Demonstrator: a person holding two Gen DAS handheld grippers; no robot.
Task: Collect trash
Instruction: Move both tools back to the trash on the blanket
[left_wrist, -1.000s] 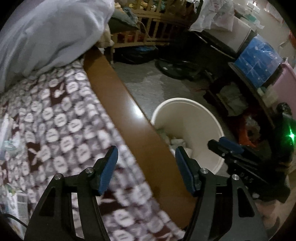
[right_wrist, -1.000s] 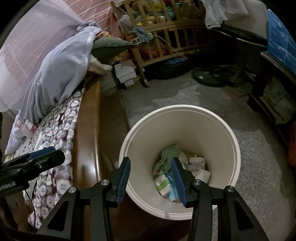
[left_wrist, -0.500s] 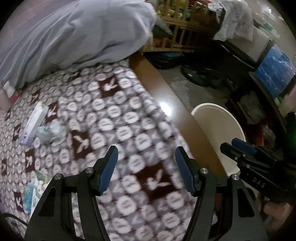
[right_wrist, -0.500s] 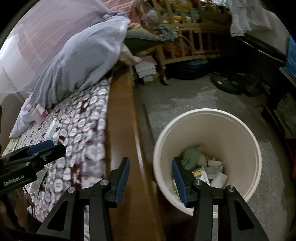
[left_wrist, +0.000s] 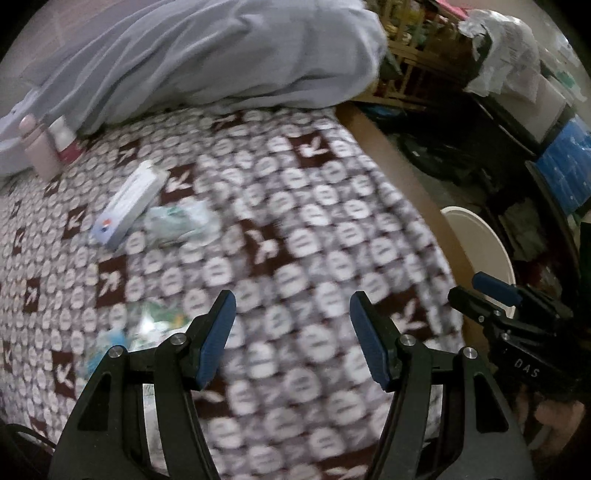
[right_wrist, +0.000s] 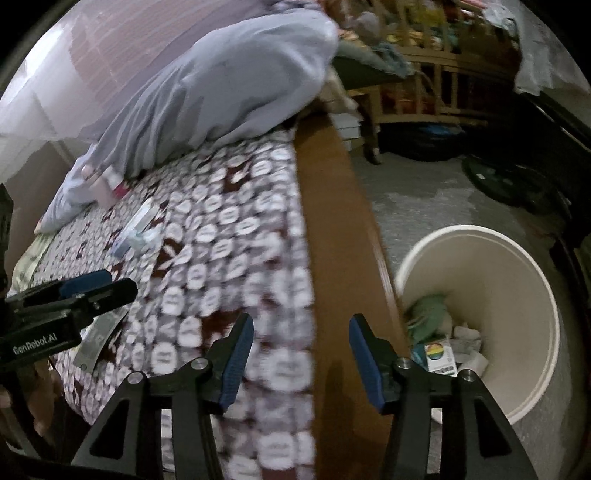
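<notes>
Bin (right_wrist: 517, 295) contents visible from right wrist only.

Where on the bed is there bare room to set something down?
Free: the patterned blanket between the crumpled wrapper and the wooden bed rail. Crowded: the white box and wrapper, bottles under the grey duvet, wrappers lower left.

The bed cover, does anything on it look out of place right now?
Yes. A long white box and a crumpled clear wrapper lie loose mid-blanket, with more blurred packaging near the left gripper. Litter on bedding looks odd; the bin stands beside the bed.
</notes>
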